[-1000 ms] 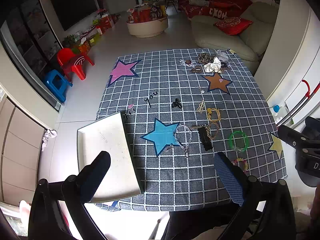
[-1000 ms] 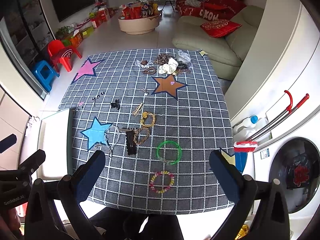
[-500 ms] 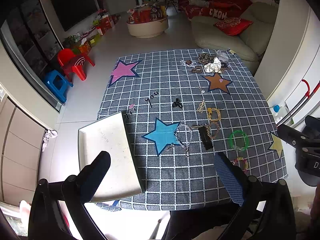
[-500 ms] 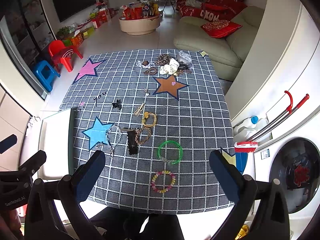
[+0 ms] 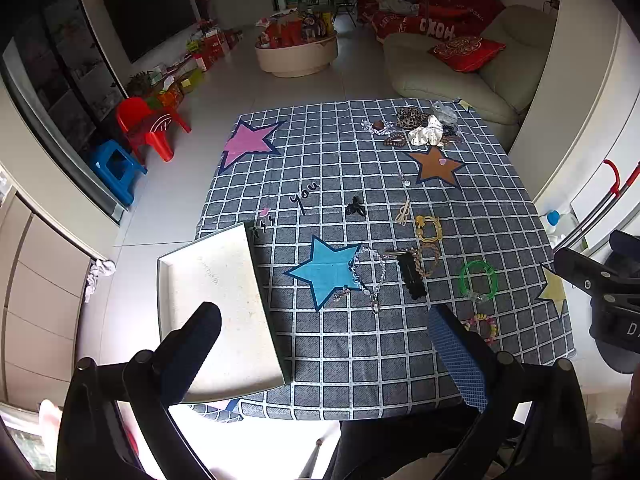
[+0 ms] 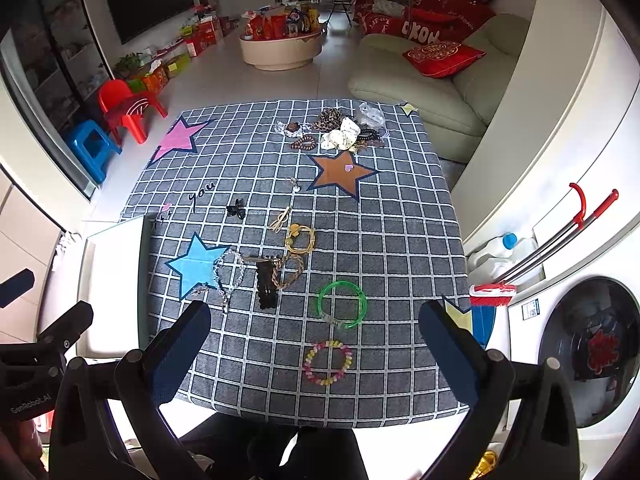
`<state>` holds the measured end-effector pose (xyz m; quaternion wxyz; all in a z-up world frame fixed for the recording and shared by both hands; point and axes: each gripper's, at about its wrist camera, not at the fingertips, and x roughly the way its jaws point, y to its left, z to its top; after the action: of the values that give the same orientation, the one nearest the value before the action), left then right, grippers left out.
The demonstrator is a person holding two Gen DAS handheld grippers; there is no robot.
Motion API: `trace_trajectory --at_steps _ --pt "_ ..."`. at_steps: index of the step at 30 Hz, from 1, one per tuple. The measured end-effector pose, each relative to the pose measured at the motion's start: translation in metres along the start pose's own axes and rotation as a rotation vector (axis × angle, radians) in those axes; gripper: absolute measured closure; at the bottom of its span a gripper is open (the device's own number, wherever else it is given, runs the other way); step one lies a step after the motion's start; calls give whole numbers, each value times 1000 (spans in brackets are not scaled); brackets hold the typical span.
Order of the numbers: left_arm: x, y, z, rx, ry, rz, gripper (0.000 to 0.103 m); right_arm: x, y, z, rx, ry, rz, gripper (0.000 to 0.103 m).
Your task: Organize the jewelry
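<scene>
Both tongs hung high over the checked cloth [image 6: 400,240], left gripper [image 5: 324,344] and right gripper [image 6: 316,340] spread wide, holding nothing. The translucent green bangle [image 6: 342,305], pastel bead bracelet [image 6: 328,362] and braided cords [image 6: 289,270] lay on the cloth; the flat white tray [image 5: 216,300] overhung its left edge. Only the right view caught the washer door [image 6: 592,352]; cloth lettering read "you" [image 5: 304,197].

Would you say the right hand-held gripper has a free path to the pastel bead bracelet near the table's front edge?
Probably yes. The right hand-held gripper is open and holds nothing, and the pastel bead bracelet lies flat just ahead between its fingers. The green bangle sits apart, farther back, so nothing looks in the way.
</scene>
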<state>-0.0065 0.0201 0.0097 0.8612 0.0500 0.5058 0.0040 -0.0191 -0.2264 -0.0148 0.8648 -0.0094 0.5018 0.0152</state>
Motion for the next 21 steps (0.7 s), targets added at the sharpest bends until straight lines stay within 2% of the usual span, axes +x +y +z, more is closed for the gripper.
trace_trajectory --at_steps 21 --pt "0 -2 -1 1 0 1 0 -1 0 -1 0 0 1 0"
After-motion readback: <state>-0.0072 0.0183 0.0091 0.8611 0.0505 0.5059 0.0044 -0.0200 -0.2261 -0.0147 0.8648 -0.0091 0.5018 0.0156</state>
